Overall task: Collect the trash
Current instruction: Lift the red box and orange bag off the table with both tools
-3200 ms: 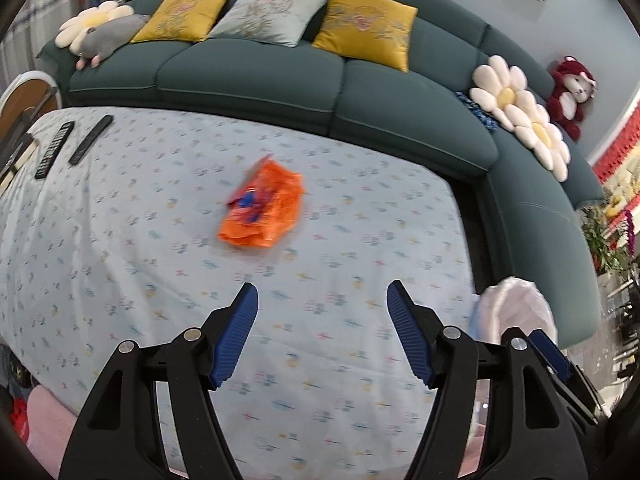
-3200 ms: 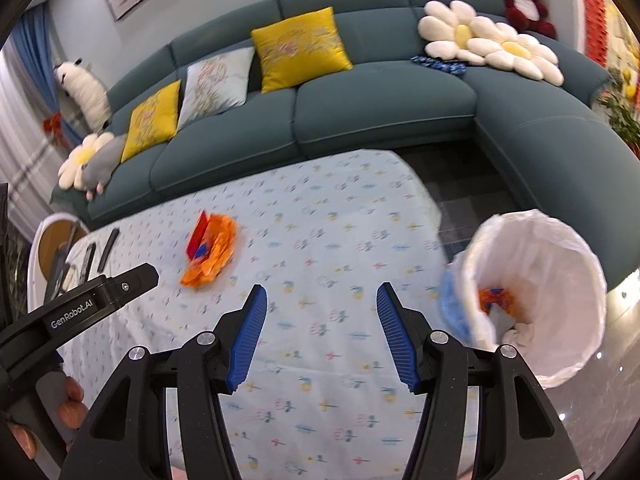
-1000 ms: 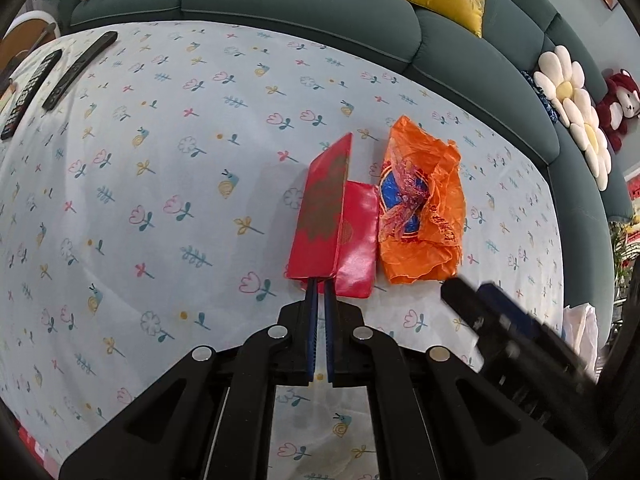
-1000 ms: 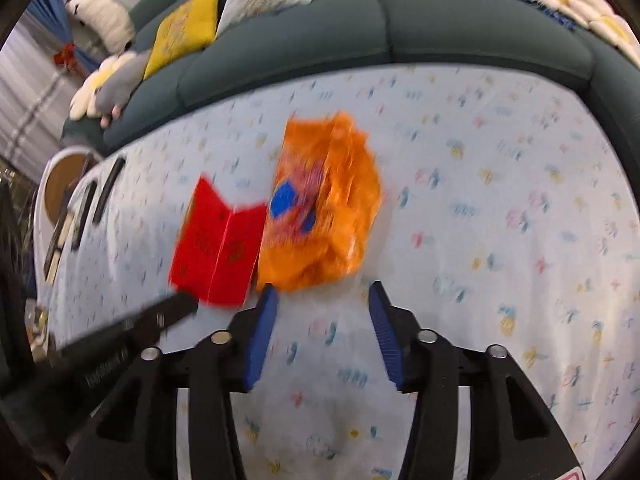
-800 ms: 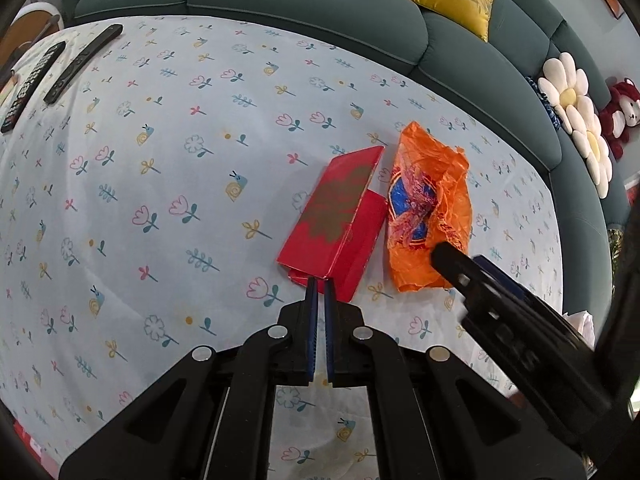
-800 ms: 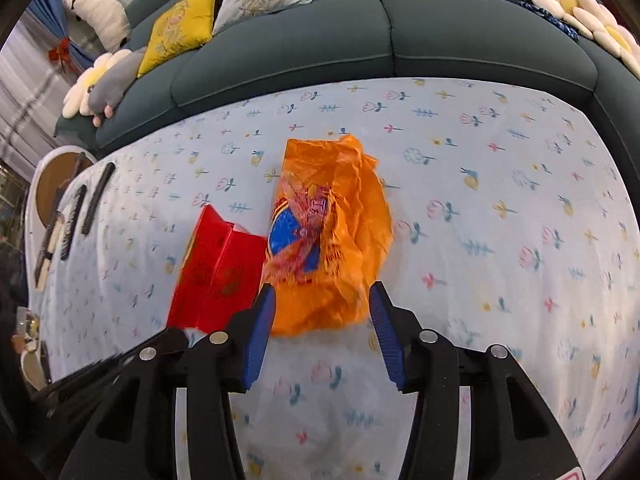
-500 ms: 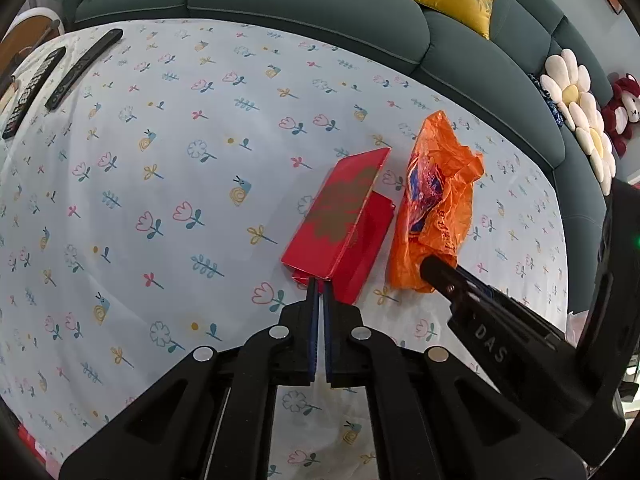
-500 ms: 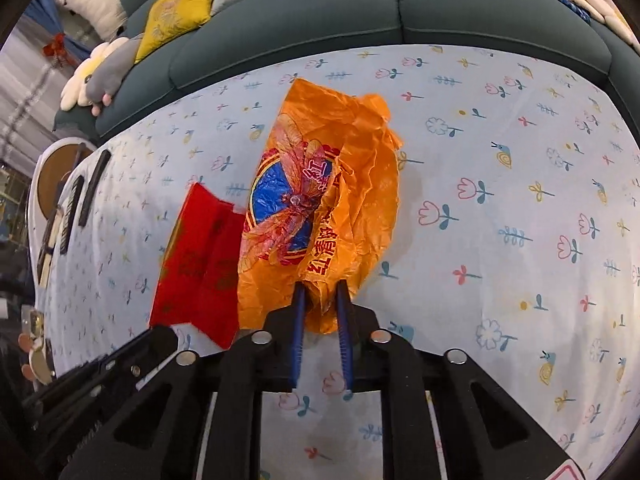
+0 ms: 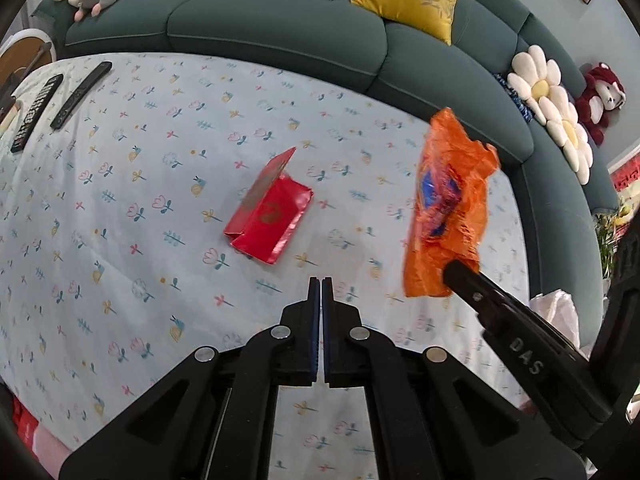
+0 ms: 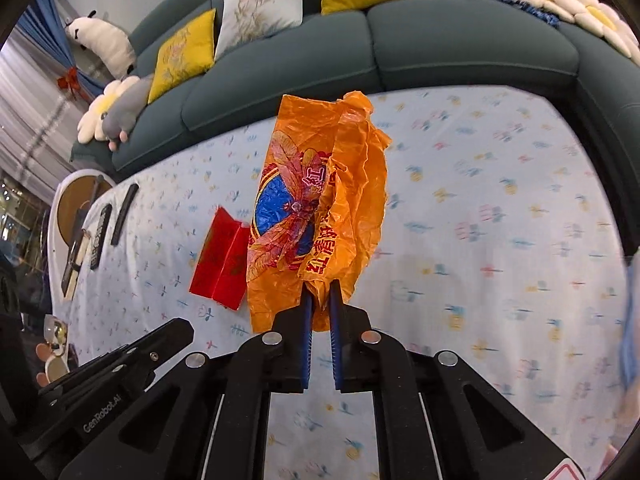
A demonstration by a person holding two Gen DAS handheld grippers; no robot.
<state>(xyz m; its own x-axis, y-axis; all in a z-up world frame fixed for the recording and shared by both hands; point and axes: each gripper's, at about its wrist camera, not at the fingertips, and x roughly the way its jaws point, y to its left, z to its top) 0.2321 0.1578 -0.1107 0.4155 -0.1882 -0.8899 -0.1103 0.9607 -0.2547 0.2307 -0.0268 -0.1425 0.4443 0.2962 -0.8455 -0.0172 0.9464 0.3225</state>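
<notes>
My right gripper (image 10: 320,292) is shut on the lower edge of a crumpled orange plastic bag (image 10: 316,208) with a blue and red print, and holds it lifted above the table. In the left wrist view the bag (image 9: 448,208) hangs at the right, with the right gripper's body below it. A folded red packet (image 9: 270,212) lies on the flowered tablecloth (image 9: 120,200); it also shows in the right wrist view (image 10: 222,264), left of the bag. My left gripper (image 9: 321,284) is shut and empty, a little short of the red packet.
A teal sofa (image 9: 280,28) with yellow cushions curves round the table's far and right sides. Two black remotes (image 9: 80,94) lie at the table's far left. A white-lined bin's edge (image 9: 560,312) shows at the right, off the table.
My right gripper has closed on the orange bag and lifted it off the table to the right. My left gripper has let go of the red packet and drawn back from it.
</notes>
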